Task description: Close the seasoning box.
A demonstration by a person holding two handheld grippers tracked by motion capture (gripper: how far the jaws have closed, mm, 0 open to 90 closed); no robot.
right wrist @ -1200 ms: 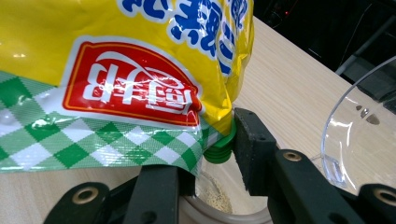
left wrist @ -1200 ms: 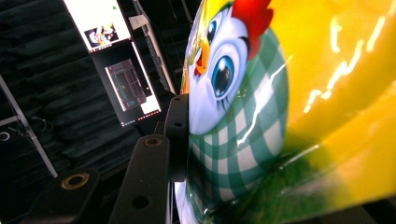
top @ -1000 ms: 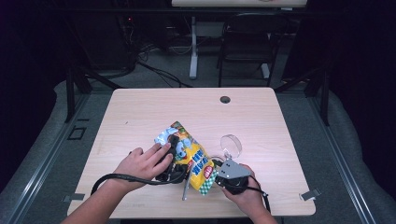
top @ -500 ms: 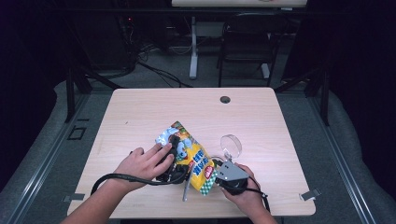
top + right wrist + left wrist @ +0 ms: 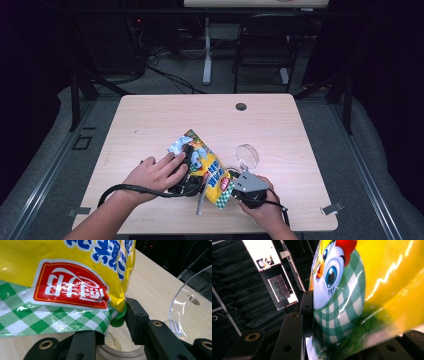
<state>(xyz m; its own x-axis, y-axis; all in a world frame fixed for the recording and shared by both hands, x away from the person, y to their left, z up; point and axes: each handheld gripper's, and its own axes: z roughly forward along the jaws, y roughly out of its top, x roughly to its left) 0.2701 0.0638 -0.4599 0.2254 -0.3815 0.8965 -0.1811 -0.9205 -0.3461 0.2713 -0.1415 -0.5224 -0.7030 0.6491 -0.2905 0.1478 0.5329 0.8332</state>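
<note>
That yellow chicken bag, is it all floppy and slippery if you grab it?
Probably floppy: the yellow bag bends and creases between the left tongs and the right tongs. Likely slippery, since its film shines with glare. Its wrinkled skin suggests it is light and would crumple rather than break.

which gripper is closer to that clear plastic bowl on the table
Right. The right gripper sits just below the clear bowl, at the lower end of the yellow snack bag; the bowl's wall shows beside its fingers. The left gripper holds the bag's far side, farther off.
</note>
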